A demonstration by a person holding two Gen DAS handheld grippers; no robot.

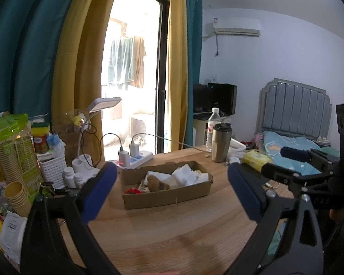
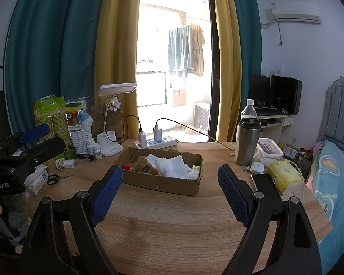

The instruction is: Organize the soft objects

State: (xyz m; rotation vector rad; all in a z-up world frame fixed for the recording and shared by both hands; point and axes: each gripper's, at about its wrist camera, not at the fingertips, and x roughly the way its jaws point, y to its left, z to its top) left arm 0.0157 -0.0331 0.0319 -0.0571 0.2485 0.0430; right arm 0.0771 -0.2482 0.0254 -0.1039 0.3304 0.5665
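A shallow cardboard box sits mid-table. In it lie a brown plush bear, white cloths, and a small red soft item. My left gripper is open and empty, held above the table in front of the box. My right gripper is open and empty too, also in front of the box. Each gripper shows at the edge of the other's view.
A steel tumbler, water bottle, yellow tissue pack and phone stand at right. A power strip, desk lamp, pill bottles, scissors and paper cups crowd the left. A bed lies right.
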